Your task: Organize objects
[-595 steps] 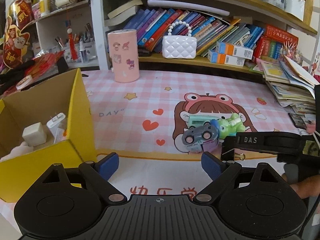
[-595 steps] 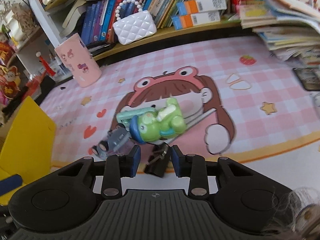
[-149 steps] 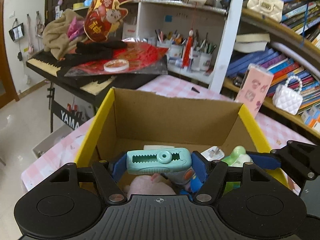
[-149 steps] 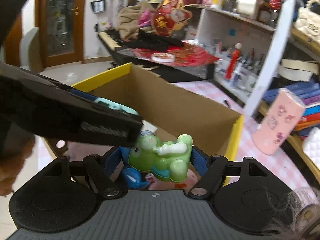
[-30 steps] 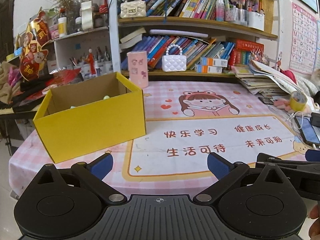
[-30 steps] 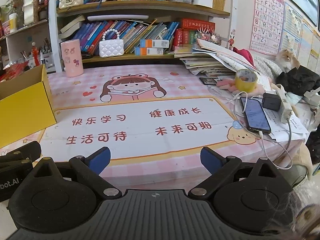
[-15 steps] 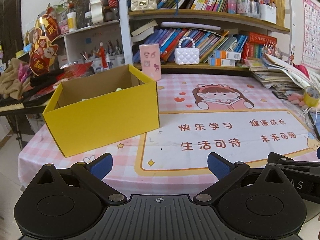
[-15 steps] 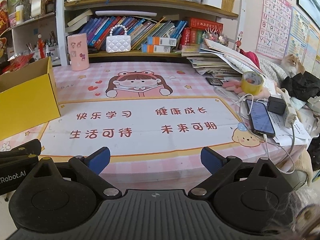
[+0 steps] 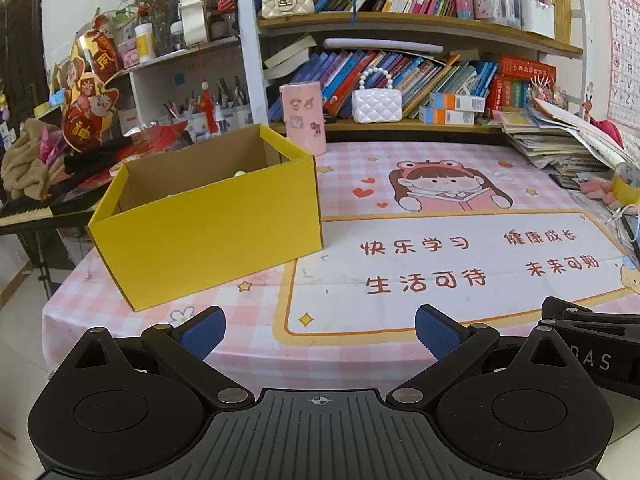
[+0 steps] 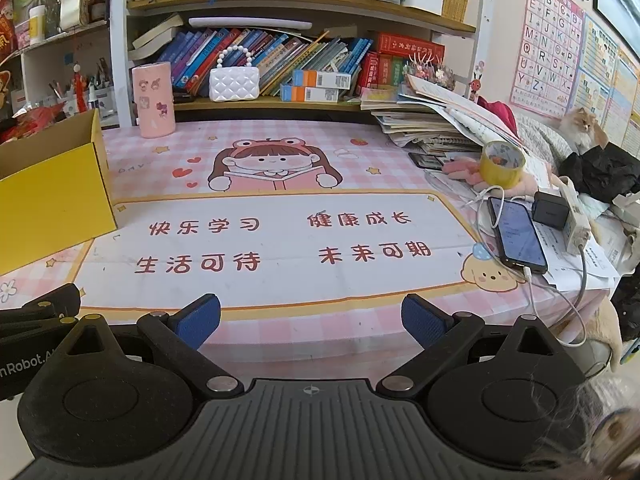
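both grippers are off the near edge of the table, empty and spread wide. the left gripper (image 9: 318,330) has its blue pads (image 9: 202,332) far apart with nothing between them, same deal with the right gripper (image 10: 311,320), jaws gaping, nothing held.

the yellow cardboard box (image 9: 208,232) sits on the pink checkered table mat (image 9: 440,264), at about 11 o'clock from the left gripper and well apart from it. it's open on top, and over the rim you can just spot a small pale green bit (image 9: 239,173) poking up inside near the back wall. can't tell what else is in there from this angle. in the right wrist view the same box (image 10: 52,188) is way over at 10 o'clock, only its corner showing.

the pink cylinder holder (image 9: 302,118) with cartoon stickers stands upright at the far edge of the table, just behind the box's far corner, about 12 o'clock. the white quilted purse (image 9: 377,105) sits on the low shelf to its right, in front of the books.

over at 2 o'clock from the right gripper there's a yellow tape roll (image 10: 502,162), and nearer, a phone (image 10: 518,238) lying flat with a cable plugged in, by the table's right edge.
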Demonstrator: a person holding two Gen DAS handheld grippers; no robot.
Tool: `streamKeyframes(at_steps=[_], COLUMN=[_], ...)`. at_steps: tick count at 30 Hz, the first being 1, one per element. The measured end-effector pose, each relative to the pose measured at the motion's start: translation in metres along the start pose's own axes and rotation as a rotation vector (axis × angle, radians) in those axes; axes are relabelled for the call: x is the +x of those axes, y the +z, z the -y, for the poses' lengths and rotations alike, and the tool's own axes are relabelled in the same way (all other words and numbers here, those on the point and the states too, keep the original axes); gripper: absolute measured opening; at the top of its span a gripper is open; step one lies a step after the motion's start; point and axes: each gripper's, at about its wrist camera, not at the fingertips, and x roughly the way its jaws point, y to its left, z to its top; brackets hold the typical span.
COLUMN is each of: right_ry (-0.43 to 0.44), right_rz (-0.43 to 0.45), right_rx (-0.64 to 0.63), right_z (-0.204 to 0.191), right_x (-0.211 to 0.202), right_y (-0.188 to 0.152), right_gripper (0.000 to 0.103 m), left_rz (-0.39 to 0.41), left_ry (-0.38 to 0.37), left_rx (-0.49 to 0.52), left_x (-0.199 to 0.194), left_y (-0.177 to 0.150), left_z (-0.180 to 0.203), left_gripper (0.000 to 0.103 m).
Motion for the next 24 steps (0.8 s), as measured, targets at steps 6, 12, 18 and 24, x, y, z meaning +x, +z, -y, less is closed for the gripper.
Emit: streamKeyframes(at_steps=[6, 12, 18, 24], right_ry=[-0.002, -0.004, -0.002, -0.006], right_rz=[0.006, 0.007, 0.006, 0.012], right_rx=[-0.009, -0.010, -0.010, -0.012], right_z=[-0.0022, -0.0030, -0.0042, -0.0071], right_x=[-0.0004, -0.0004, -0.0002, 0.0001], right_y=[0.0021, 0.0017, 0.0020, 0.0035], right_gripper=[0.098, 0.098, 0.098, 0.098], left_rz=[-0.009, -0.005, -0.009, -0.009], left_ry=[-0.006, 0.013, 0.007, 0.009], left_rx=[-0.016, -0.012, -0.022, -0.020], left_x=[0.0009, 0.0008, 0.0017, 0.0019], left_y=[0.0003, 0.0010, 0.0008, 0.0015], left_z=[-0.0039, -0.0038, -0.0066, -0.0057], left_gripper=[0.102, 0.103, 0.103, 0.103])
